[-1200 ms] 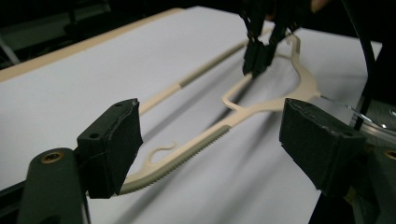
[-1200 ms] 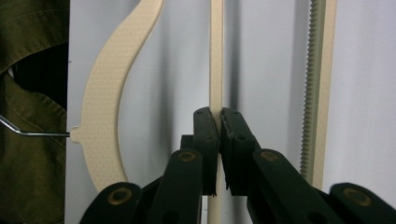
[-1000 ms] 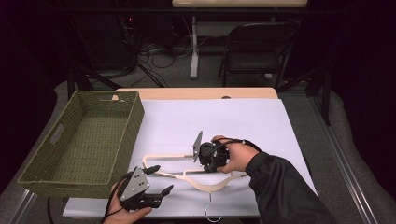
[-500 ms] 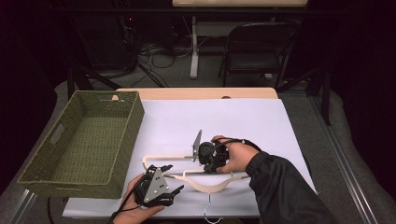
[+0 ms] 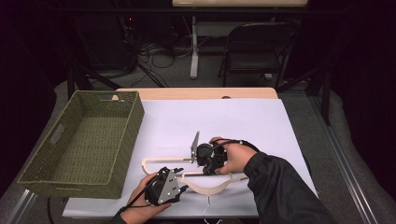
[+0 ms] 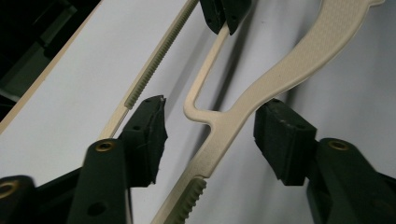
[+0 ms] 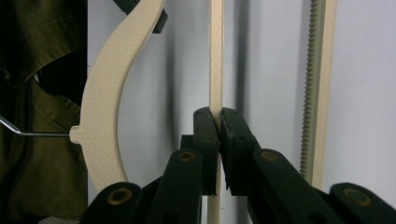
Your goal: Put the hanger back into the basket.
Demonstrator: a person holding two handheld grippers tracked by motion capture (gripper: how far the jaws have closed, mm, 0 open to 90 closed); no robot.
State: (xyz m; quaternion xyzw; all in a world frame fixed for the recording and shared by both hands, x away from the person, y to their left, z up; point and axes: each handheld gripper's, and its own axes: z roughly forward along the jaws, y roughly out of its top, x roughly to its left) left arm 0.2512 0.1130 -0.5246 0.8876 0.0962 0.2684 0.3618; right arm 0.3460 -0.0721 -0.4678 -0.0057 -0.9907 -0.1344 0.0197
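Right hand-held gripper [image 5: 201,158] is clamped on a thin inner bar of the hanger [image 5: 219,186], jaws pinched tight around it in the right gripper view. Hanger lies flat on the white surface [image 5: 243,126], near the front edge, its wire hook [image 5: 206,211] pointing toward the person. Left hand-held gripper [image 6: 210,135] sits low at the hanger's left end, jaws wide, straddling the curved arm without touching it. Green basket [image 5: 84,140] stands empty, just left of the hanger.

Step in hand, probably: getting a second grip, right side pinning the hanger. Next move calls for the left jaws to close squarely on the arm. Whether the basket is the goal, hard to say from here.
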